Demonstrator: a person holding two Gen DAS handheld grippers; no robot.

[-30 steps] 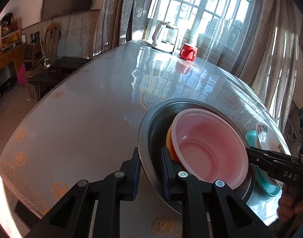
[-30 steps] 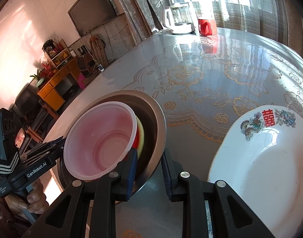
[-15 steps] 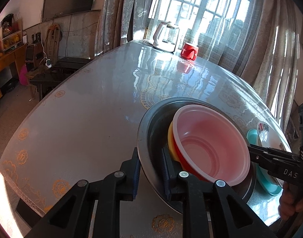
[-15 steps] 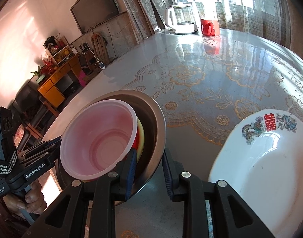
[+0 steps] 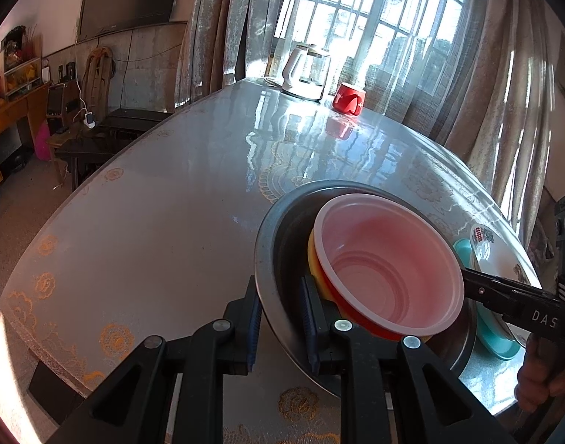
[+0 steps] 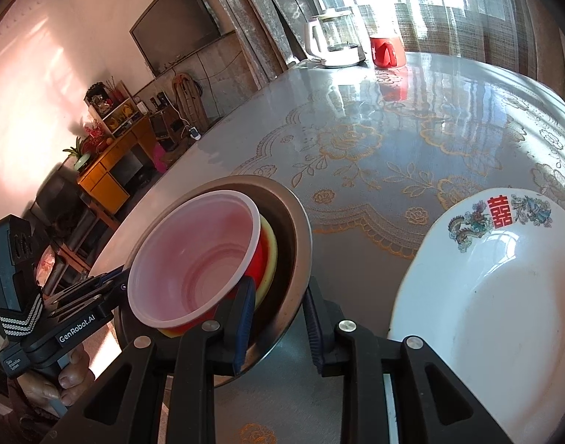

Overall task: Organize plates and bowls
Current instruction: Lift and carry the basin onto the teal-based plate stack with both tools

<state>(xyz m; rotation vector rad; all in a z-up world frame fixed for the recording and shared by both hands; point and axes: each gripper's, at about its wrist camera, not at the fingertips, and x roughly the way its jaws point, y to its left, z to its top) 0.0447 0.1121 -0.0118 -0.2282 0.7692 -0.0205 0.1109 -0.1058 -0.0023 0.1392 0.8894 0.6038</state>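
1. Gripping opposite rims of the metal basin (image 5: 278,222), the left gripper (image 5: 280,327) and right gripper (image 6: 278,327) hold it over the table (image 5: 153,222).
2. Inside it sit 3 nested bowls (image 5: 386,262), beside the white plate (image 6: 504,314).
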